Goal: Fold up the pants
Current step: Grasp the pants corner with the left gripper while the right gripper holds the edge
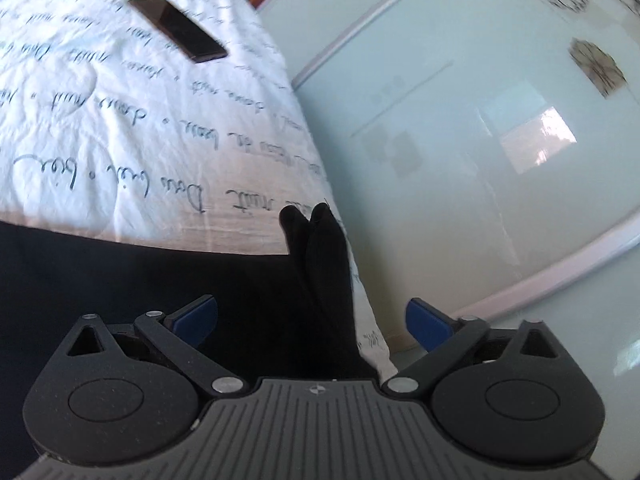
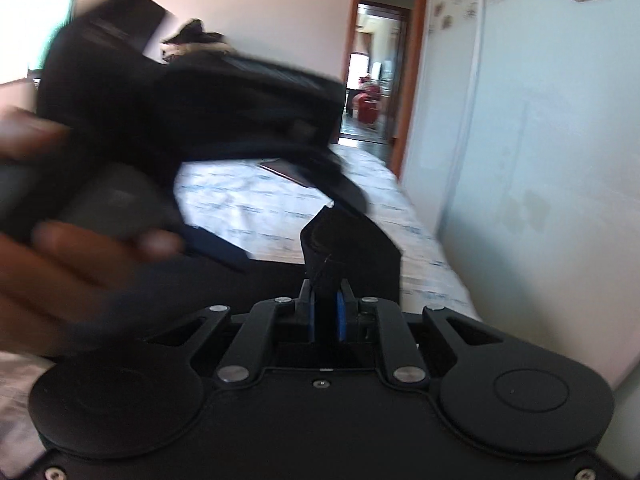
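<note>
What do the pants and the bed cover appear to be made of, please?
The pants look like soft, matte black woven or knit fabric: they drape and bunch into folds. The bed cover looks like thin white cotton-like cloth, creased, printed with dark script; exact fibres cannot be told.

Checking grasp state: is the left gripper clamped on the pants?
No. The left gripper stands wide open, its blue pads clear of the black pants.

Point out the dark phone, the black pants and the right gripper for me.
dark phone (image 1: 178, 29): left wrist view, middle of its screen.
black pants (image 2: 352, 248): right wrist view, the raised corner.
right gripper (image 2: 325, 318): right wrist view, between its fingertips.
</note>
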